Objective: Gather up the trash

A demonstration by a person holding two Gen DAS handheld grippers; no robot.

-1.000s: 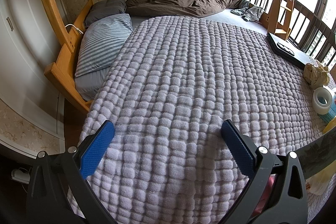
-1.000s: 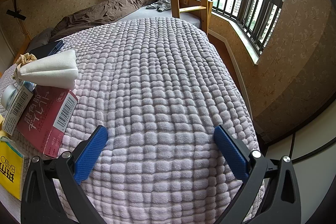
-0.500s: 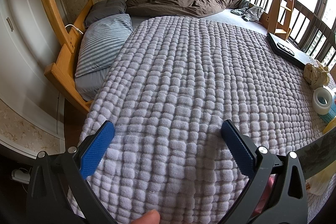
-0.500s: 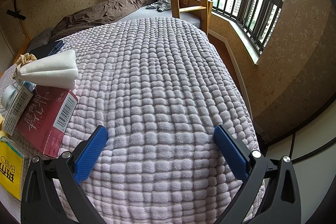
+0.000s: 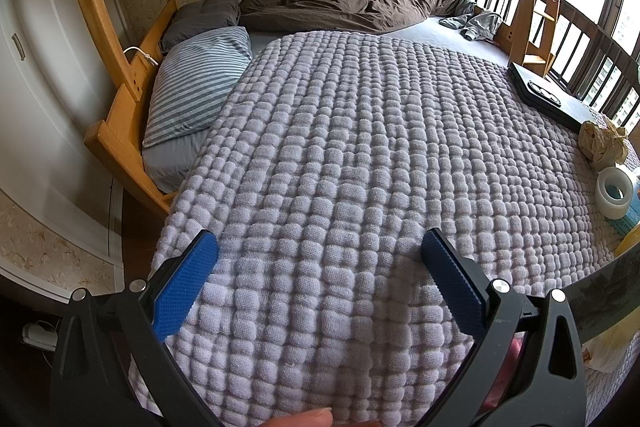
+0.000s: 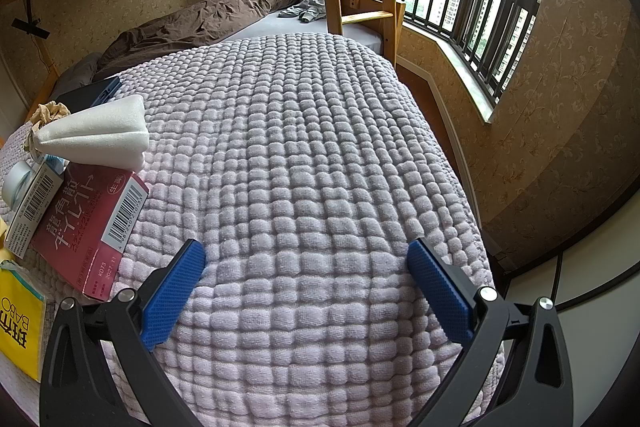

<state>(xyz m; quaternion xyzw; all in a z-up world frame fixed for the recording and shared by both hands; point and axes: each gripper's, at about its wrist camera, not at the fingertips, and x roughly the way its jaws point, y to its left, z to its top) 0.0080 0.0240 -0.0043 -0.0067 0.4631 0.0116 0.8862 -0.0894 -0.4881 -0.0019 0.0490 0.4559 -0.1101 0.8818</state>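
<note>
At the bottom edge of the left wrist view a fingertip [image 5: 298, 420] is cut off, so the rest of the hand is out of sight, and at the right edge a yellow object [image 5: 627, 245] shows only a corner behind a dark, blurred shape [image 5: 608, 289]. In the right wrist view the yellow packet [image 6: 18, 323] at the near left is cropped by the frame, its print only partly legible. The tape roll [image 6: 14, 180] is half hidden behind the white barcoded box [image 6: 34, 203], and the crumpled brown paper [image 6: 46, 115] sits mostly behind the white foam piece [image 6: 96, 137].
</note>
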